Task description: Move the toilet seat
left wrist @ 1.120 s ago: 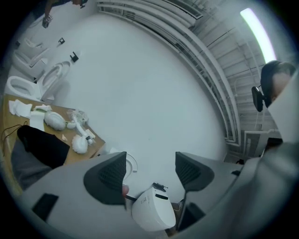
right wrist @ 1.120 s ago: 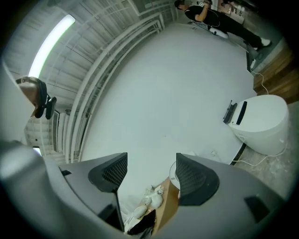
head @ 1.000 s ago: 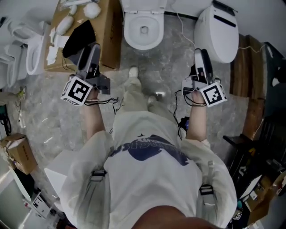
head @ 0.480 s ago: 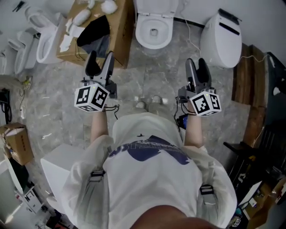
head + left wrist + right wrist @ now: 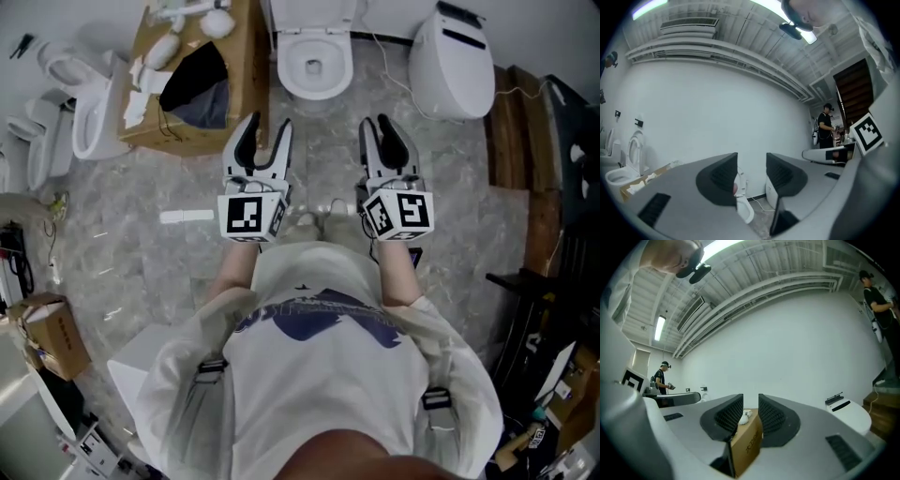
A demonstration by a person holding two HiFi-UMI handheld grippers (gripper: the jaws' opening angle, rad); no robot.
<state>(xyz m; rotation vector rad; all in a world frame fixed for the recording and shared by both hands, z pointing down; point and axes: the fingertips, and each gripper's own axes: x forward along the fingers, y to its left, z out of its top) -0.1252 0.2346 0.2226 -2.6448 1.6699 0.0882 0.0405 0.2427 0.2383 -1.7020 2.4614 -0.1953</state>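
Now | left gripper [image 5: 266,131], right gripper [image 5: 378,127]: jaws just narrowing, empty | toilet seat [image 5: 316,93] ahead, untouched.

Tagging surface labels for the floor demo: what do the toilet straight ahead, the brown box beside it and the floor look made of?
Toilet: probably glazed ceramic, going by the smooth glossy white and the rounded moulded rim.
Box: corrugated cardboard, matte brown with folded flaps.
Floor: polished stone or stone-look tile, grey with mottled veining and a slight sheen. The head view can't tell which.
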